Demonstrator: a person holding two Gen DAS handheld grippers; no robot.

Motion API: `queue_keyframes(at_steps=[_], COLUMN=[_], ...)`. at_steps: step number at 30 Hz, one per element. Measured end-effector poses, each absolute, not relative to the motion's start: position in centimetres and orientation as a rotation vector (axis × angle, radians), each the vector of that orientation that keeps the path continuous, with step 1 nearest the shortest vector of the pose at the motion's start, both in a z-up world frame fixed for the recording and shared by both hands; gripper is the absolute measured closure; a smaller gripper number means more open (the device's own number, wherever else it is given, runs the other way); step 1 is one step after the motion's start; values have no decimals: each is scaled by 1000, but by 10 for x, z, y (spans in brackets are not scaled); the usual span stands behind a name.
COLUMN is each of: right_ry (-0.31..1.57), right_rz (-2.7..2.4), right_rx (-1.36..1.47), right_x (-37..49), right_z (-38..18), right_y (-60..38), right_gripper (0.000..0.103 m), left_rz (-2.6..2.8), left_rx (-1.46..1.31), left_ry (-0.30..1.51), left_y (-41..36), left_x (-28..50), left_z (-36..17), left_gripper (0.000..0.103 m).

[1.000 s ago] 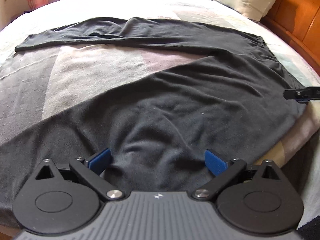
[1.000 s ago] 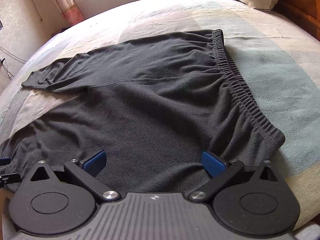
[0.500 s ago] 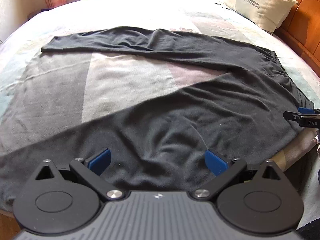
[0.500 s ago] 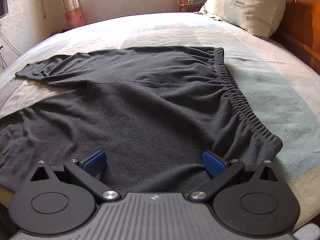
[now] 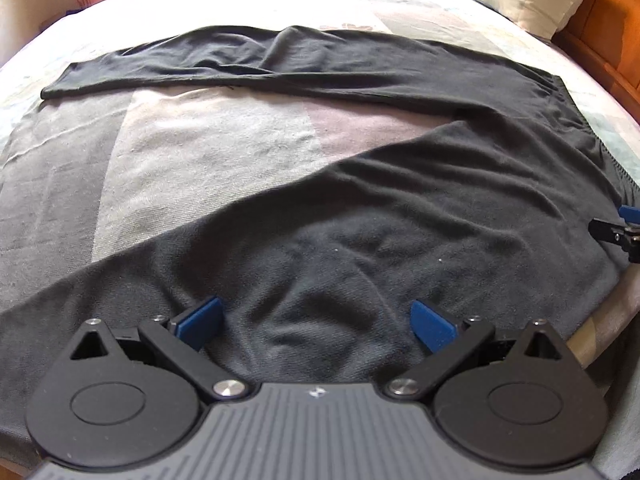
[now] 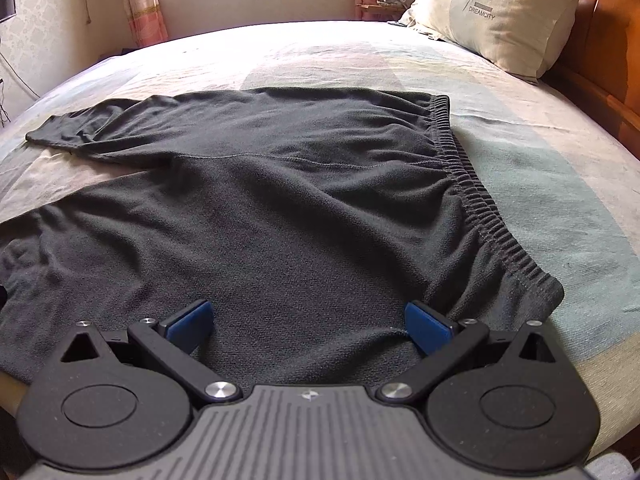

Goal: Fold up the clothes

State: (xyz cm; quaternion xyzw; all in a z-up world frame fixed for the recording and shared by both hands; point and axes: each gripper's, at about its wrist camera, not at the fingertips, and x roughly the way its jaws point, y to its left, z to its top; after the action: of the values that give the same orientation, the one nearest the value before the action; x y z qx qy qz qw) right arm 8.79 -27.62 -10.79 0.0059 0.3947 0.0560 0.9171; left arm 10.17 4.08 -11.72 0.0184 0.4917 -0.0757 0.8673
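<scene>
Tilted back down since half a second ago on the left, with less far wall in sight and the near trouser leg closer under the jaws; raised slightly on the right, with more window showing. Left gripper (image 5: 316, 320) spread wide, grasping nothing, above the near leg of the black trousers (image 5: 400, 220). Right gripper (image 6: 308, 322) likewise released, jaws apart, over fabric just inside the elastic waistband (image 6: 480, 204). Trousers spread flat on the bed (image 6: 560, 184), legs splayed apart; pillow (image 6: 496, 16) far beyond the right jaw.
</scene>
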Motion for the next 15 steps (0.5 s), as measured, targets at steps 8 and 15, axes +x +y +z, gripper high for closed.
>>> queue_keyframes(at_steps=[8, 15], right_ry=[802, 810], right_rz=[99, 98], right_rx=[6, 1], right_x=[89, 89], right_z=[-109, -108], right_y=[-273, -274], right_gripper=[0, 0], left_rz=[-155, -195], left_rx=[-82, -181], left_ry=[1026, 1085], left_y=[51, 45], left_x=[108, 107], left_z=[-91, -108], left_gripper=[3, 3])
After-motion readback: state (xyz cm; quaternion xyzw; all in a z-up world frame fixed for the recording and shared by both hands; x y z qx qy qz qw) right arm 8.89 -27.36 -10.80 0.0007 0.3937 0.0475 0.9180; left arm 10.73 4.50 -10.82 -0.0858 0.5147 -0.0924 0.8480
